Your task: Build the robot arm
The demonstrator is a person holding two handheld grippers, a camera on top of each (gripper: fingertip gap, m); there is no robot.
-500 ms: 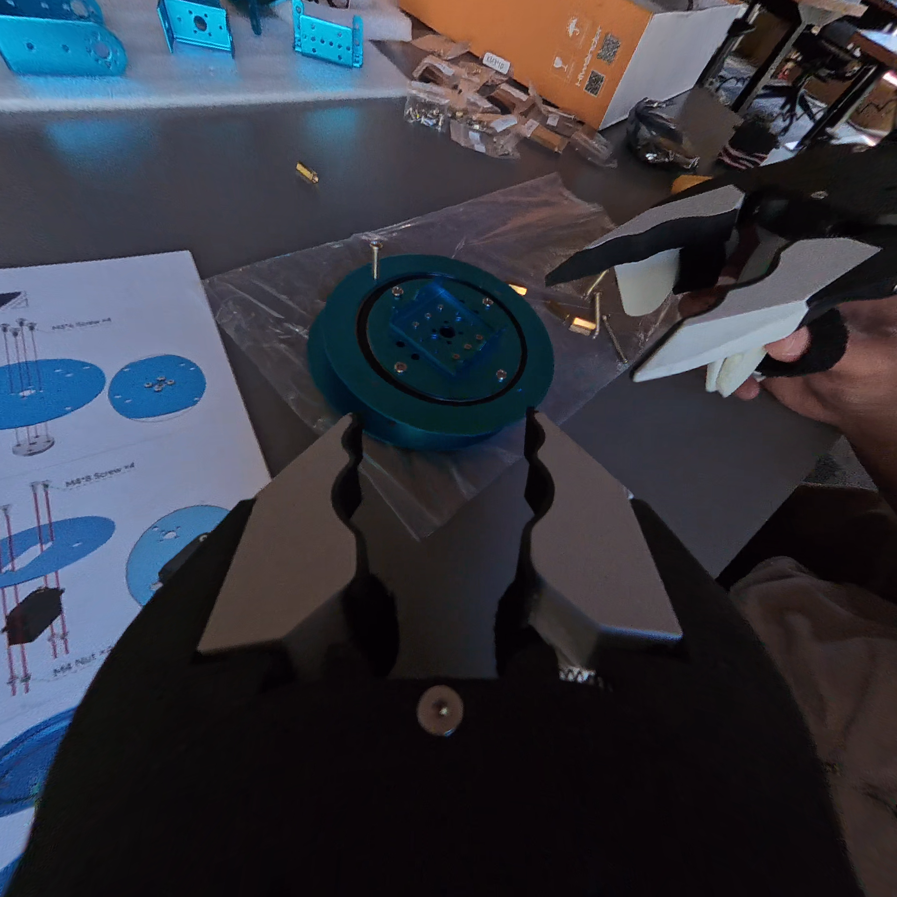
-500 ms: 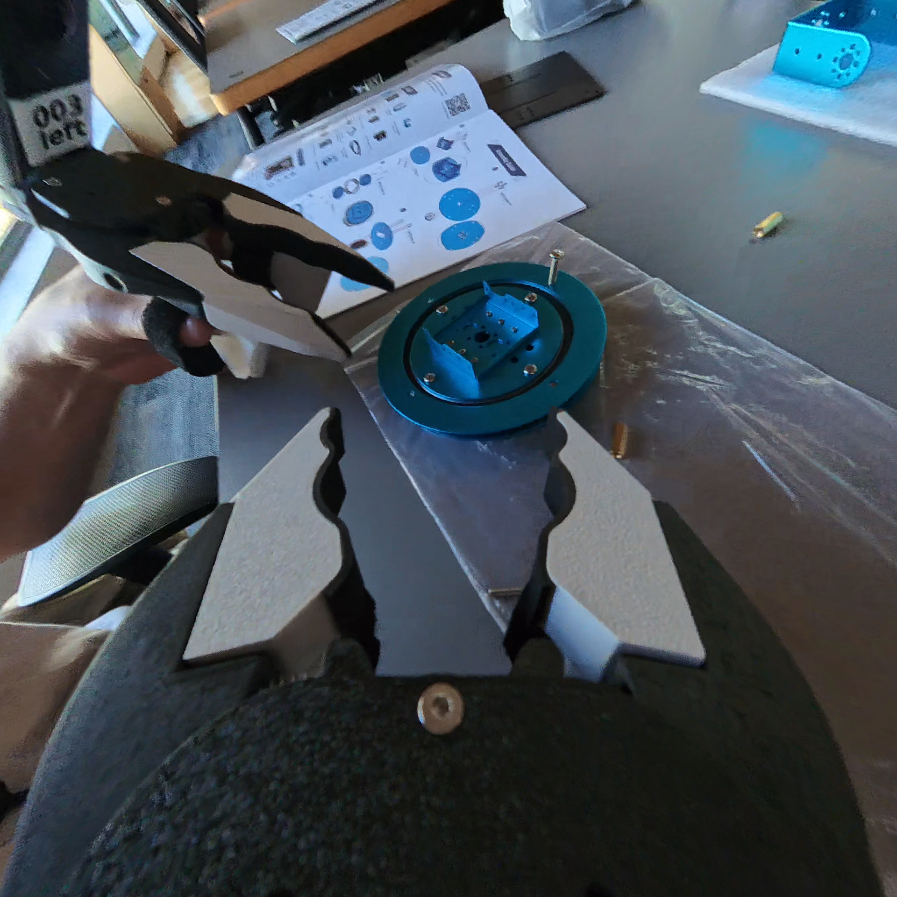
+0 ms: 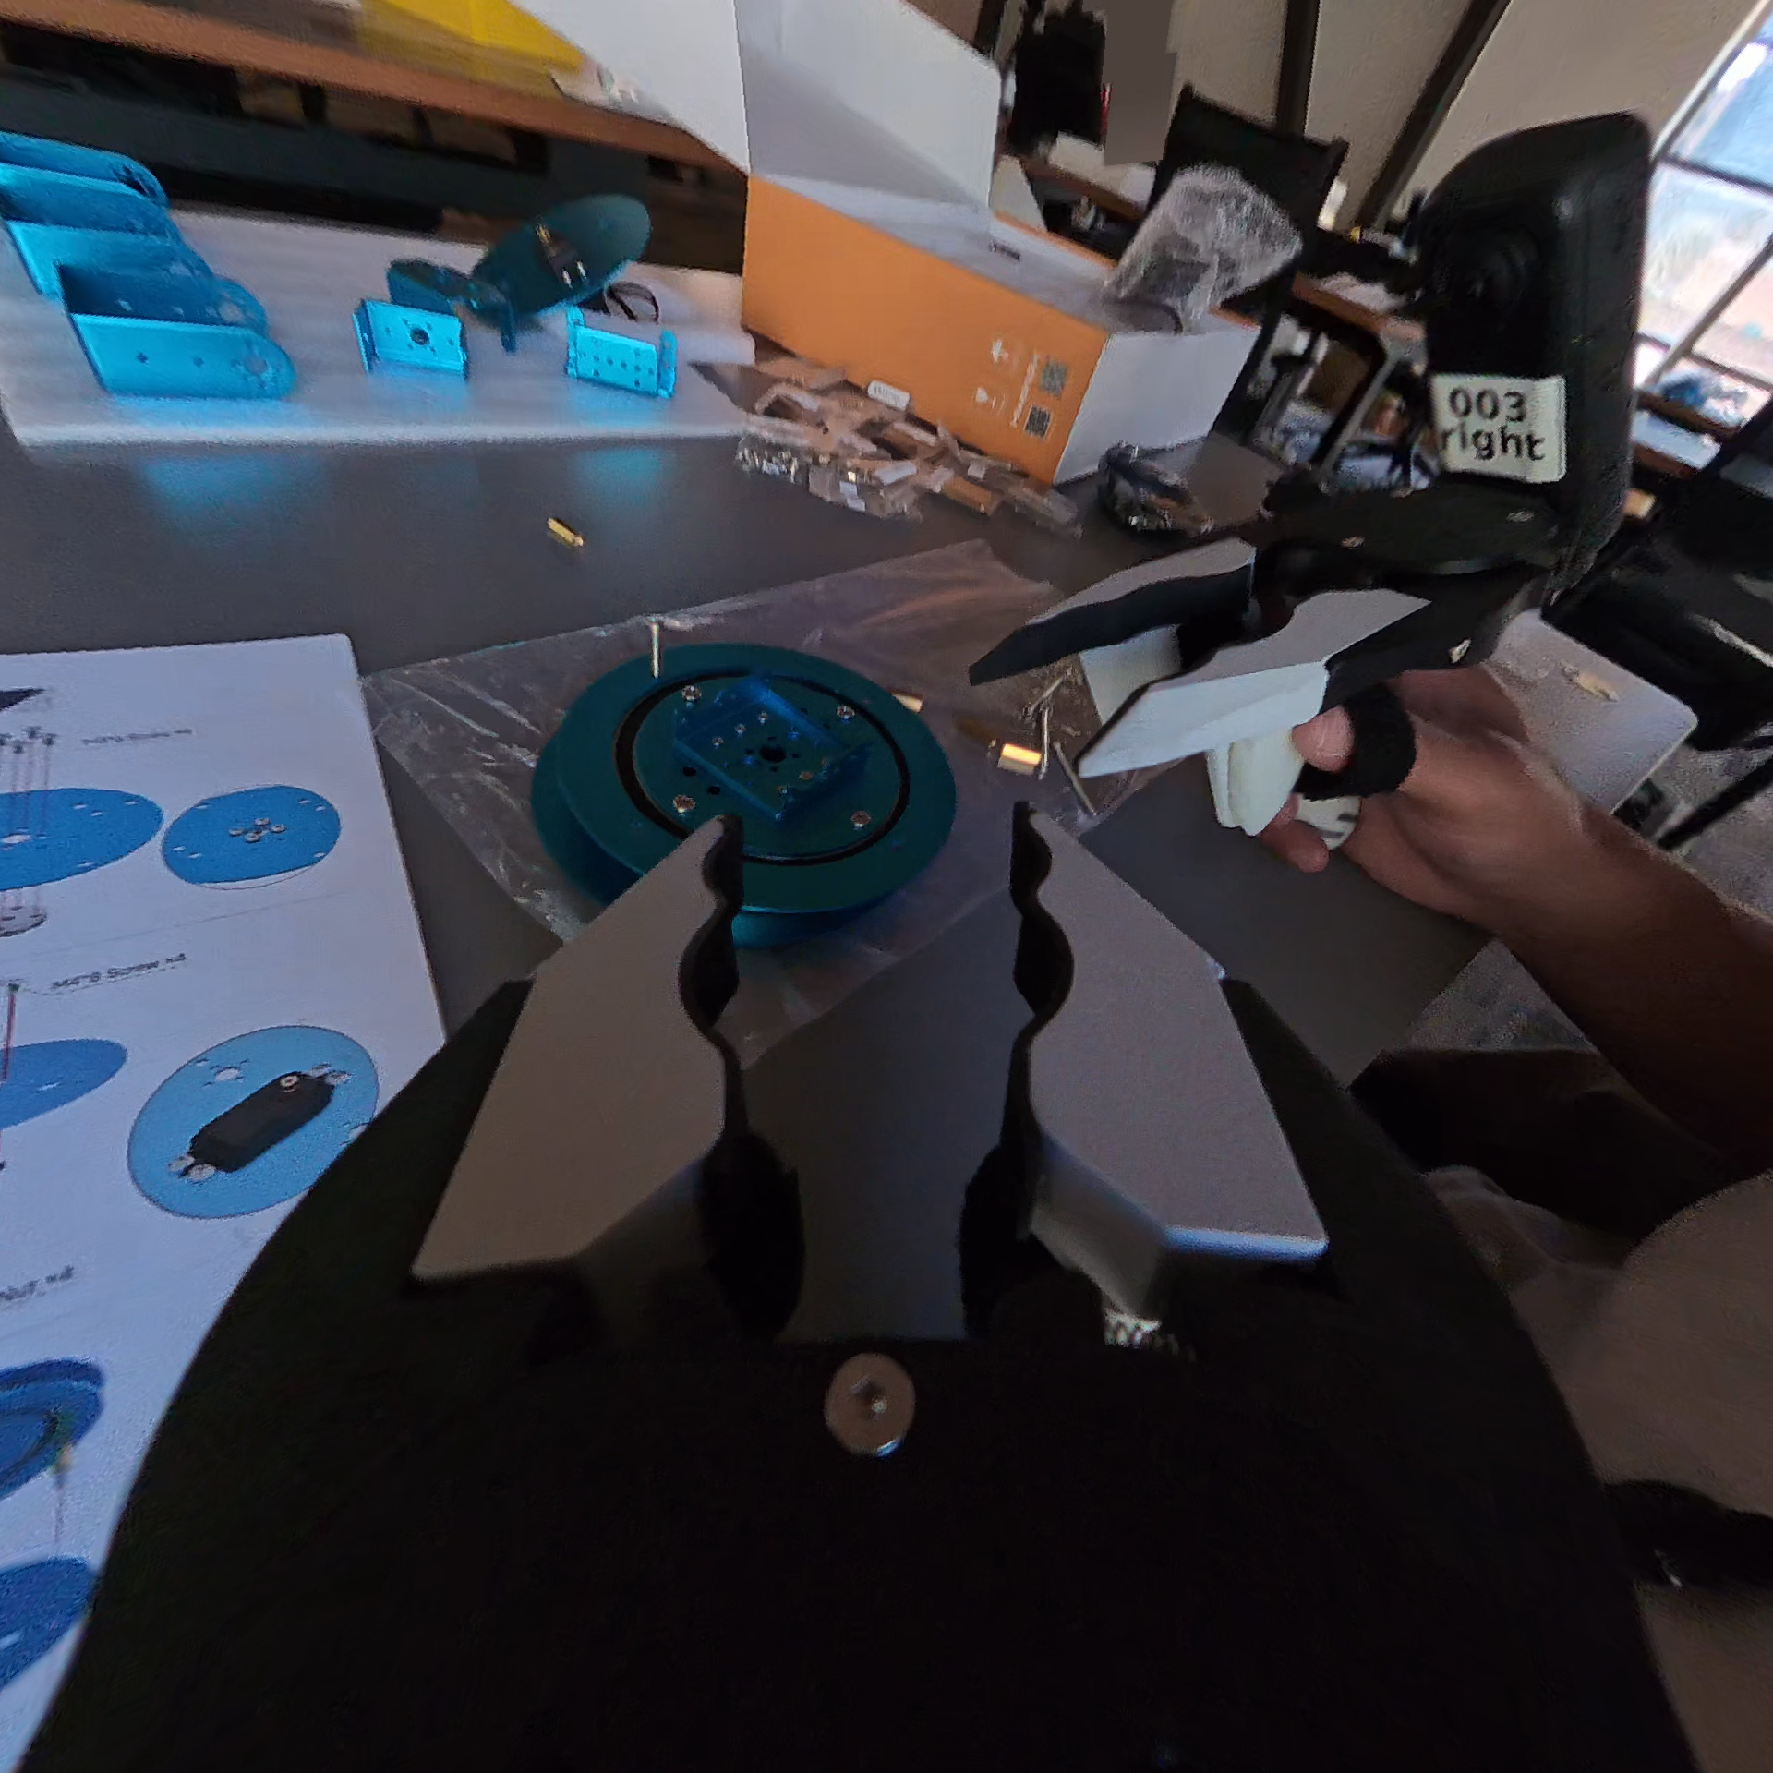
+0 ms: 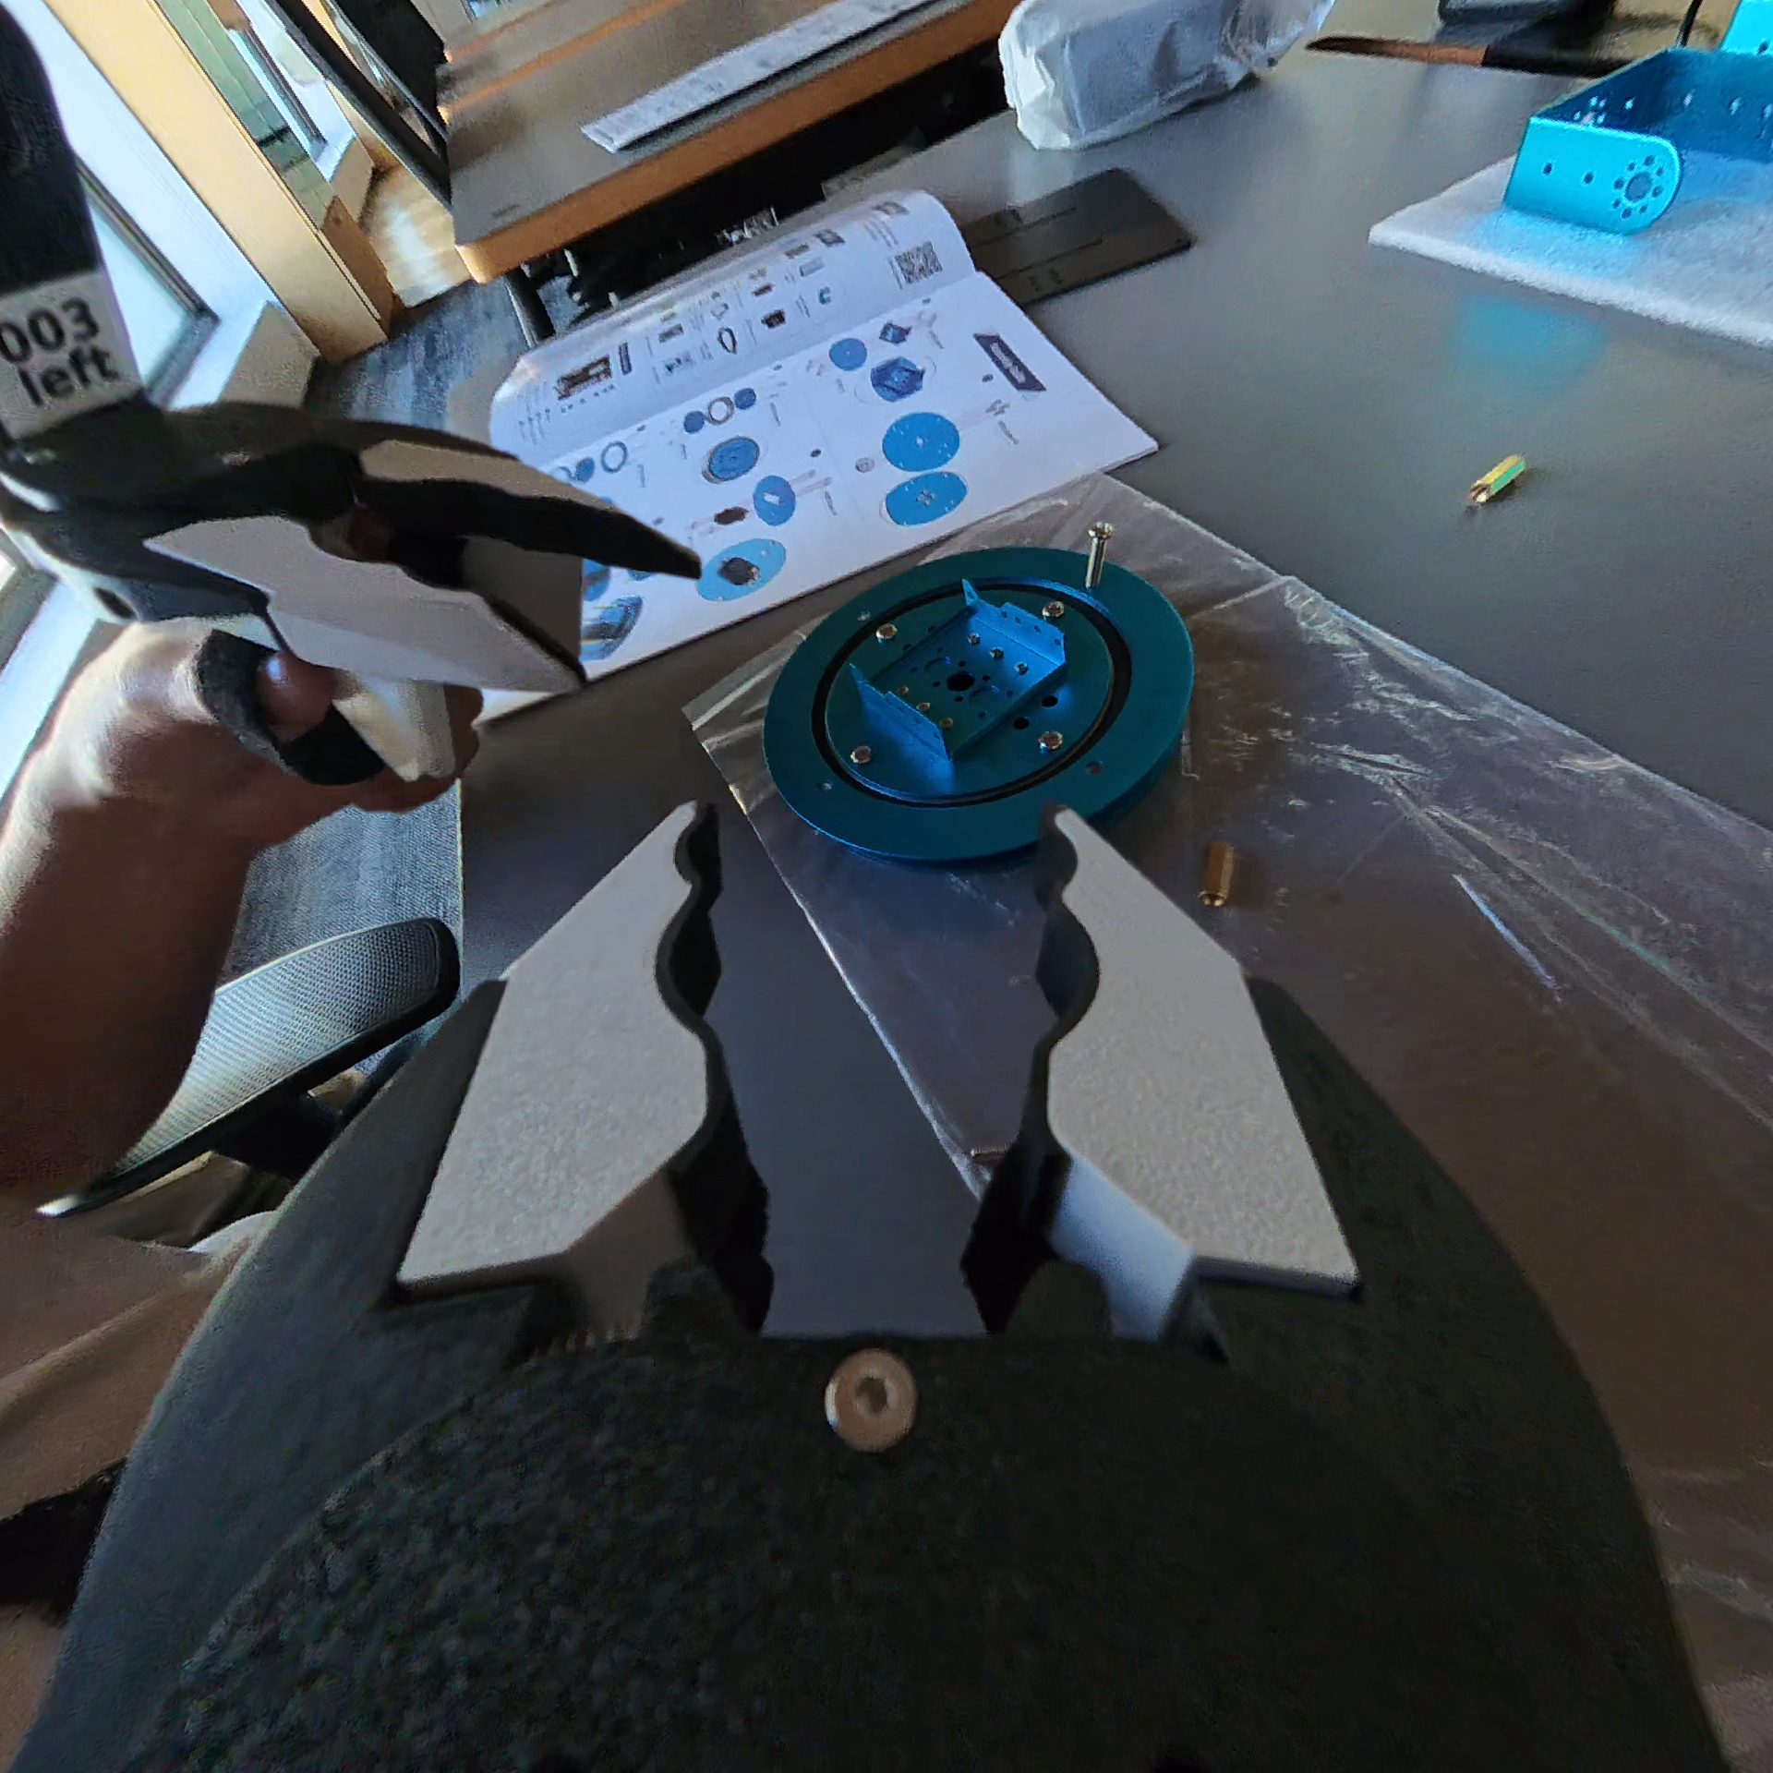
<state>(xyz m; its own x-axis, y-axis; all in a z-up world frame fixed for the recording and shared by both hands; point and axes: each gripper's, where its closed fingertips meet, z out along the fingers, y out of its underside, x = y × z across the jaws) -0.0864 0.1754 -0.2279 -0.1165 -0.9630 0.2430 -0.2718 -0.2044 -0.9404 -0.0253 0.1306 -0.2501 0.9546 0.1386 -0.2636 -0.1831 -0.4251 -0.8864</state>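
The left gripper point(image 3: 868, 820) hangs low over the near edge of the grey table point(image 3: 288, 537), jaws spread wide and holding nothing. Its left fingertip overlaps the rim of the round teal-blue metal disc assembly point(image 3: 921, 796) in its own view, but the right wrist view shows the left gripper point(image 4: 638, 624) raised and off to the side, so it is apart from the disc. The right gripper point(image 4: 878, 814) is also spread and empty. It is nearest the disc's near rim point(image 4: 1142, 691), though whether it hovers or touches cannot be told.

The disc lies flat on a crinkled clear plastic sheet point(image 4: 1391, 815). A bright blue U-shaped perforated bracket point(image 4: 959, 681) sits screwed at its centre. One slim silver screw point(image 4: 1097, 552) stands upright in a hole at the far rim.

A short brass standoff point(image 4: 1217, 871) lies on the sheet just beside the disc. More small screws and brass pieces point(image 3: 1017, 758) lie under the right gripper point(image 3: 1031, 724) in the left view, and another brass standoff point(image 4: 1497, 480) lies well apart on bare table. An open white instruction booklet with blue diagrams point(image 4: 815, 403) lies beside the sheet. Blue metal brackets on white foam point(image 3: 182, 355) and an orange-and-white cardboard box point(image 3: 911, 326) are farther back.

The sheet looks slick, so the disc would likely slide under a sideways push. The upright screw looks loosely seated and easy to tip, and the tiny loose hardware would call for a fingertip pinch
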